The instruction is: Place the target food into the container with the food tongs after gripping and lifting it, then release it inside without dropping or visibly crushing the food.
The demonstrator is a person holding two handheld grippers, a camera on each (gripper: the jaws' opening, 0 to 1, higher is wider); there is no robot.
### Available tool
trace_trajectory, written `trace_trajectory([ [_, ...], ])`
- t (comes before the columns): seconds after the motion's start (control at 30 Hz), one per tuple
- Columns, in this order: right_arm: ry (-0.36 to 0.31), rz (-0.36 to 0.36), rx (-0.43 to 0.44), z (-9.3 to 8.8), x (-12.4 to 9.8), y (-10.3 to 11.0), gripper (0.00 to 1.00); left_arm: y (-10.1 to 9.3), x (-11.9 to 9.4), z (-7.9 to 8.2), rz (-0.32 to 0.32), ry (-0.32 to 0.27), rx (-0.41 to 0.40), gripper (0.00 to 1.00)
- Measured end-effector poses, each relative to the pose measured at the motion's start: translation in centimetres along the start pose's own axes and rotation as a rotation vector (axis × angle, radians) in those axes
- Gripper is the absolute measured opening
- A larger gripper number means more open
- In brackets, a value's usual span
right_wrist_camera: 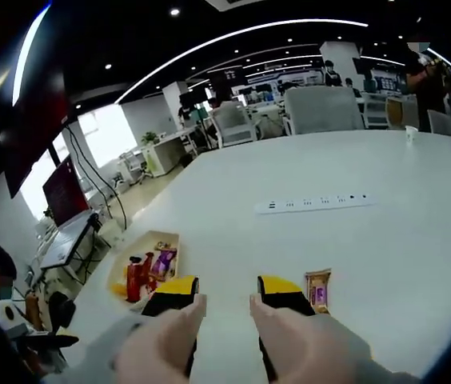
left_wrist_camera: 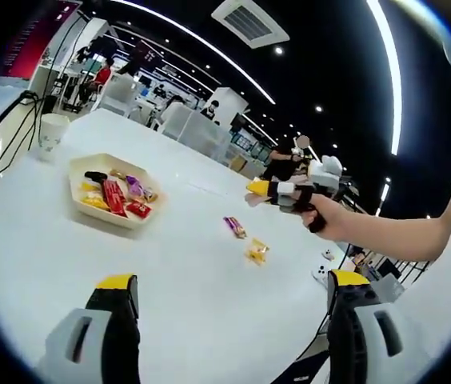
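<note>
Looks like the approach step: right gripper [right_wrist_camera: 225, 294] hangs narrowly open, empty, beside the purple snack [right_wrist_camera: 317, 290]. Left gripper [left_wrist_camera: 233, 292] gapes wide. Next: straddle it, squeeze gently, carry to the tray [right_wrist_camera: 166, 237].

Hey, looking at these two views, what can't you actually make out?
- Tray contents: wrappers too small to identify, left gripper view; in the right gripper view the jaw covers the tray's near end.
- Purple snack: partly behind the right gripper, right gripper view.
- Yellow snack: blurred and small, left gripper view.
- Right gripper: jaw gap unclear, seen side-on in the left gripper view.
- Power strip: markings too small, right gripper view.
</note>
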State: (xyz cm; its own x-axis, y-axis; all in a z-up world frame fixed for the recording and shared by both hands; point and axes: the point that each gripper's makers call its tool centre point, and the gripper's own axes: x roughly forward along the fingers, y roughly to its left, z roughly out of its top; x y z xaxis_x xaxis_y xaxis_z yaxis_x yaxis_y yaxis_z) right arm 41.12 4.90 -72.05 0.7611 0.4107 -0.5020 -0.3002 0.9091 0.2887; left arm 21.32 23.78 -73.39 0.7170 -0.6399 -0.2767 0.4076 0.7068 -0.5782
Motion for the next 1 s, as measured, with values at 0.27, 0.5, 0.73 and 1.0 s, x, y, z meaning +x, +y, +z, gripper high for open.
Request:
trace_trajectory([
  [0.27,0.014,-0.028,-0.006,-0.2,0.0,-1.6,0.29,-0.4,0.4,-0.9,-0.003,0.011,-0.004,0.98],
  [0.5,0.023,-0.049,-0.01,-0.2,0.0,-2.7,0.29,-0.4,0.5,-1.0,0.004,0.005,0.008,0.99],
  [0.73,0.038,-0.068,-0.016,-0.6,0.4,-3.9,0.29,-0.1,0.5,-1.0,0.008,0.01,0.014,0.99],
  [1.0,0.055,-0.084,-0.001,-1.3,0.9,-5.2,0.29,-0.1,0.7,-1.0,0.013,0.012,0.008,0.99],
])
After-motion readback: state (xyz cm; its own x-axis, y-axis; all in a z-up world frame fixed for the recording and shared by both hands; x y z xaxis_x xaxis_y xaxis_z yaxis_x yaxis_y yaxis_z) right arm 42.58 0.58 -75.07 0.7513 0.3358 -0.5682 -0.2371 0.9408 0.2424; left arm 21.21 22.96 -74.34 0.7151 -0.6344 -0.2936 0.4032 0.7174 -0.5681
